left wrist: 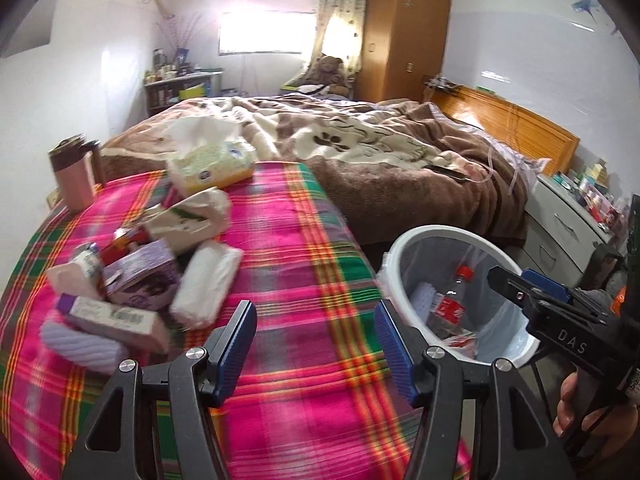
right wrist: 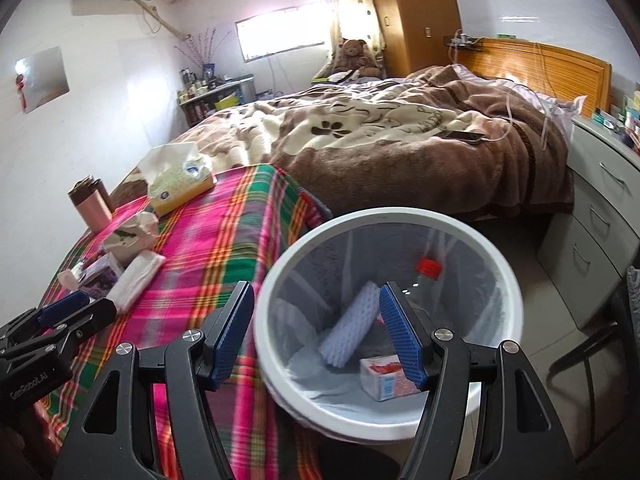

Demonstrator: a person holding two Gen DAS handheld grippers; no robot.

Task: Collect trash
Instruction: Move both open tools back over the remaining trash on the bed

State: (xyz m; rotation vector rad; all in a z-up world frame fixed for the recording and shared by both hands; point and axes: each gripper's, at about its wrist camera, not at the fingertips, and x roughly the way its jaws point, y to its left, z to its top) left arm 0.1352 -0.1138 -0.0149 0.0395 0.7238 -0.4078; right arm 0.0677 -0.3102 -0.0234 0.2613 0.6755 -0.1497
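Two tongs appear, both with blue ribbed pads standing apart and nothing between them. The left tongs [left wrist: 316, 344] hang over the desk [left wrist: 280, 240], which wears a pink, green and orange plaid cloth. The right tongs [right wrist: 318, 334] hang over the mouth of one white round trash bin [right wrist: 400, 224], lined with a translucent bag and standing on the floor just beside the desk's edge.

The bin holds one clear plastic bottle [right wrist: 430, 270] with a red cap, one white foam sleeve [right wrist: 352, 328] and one small red-and-white carton [right wrist: 384, 376].

On the desk's left part lies a cluster of trash: one white tissue pack [left wrist: 208, 284], one crumpled printed wrapper [left wrist: 192, 220], two purple boxes, the upper [left wrist: 140, 276] and the lower [left wrist: 112, 316], and one lilac ribbed foam sleeve [left wrist: 76, 340]; smaller items among them are blurred. Farther back stand one yellow tissue box [left wrist: 212, 164] and one pink lidded tumbler [left wrist: 74, 176].

Beyond the desk is a bed [left wrist: 380, 152] under a brown-and-cream blanket, with one teddy bear [left wrist: 326, 72], a wooden wardrobe [left wrist: 404, 32] and a bright window [left wrist: 264, 32].
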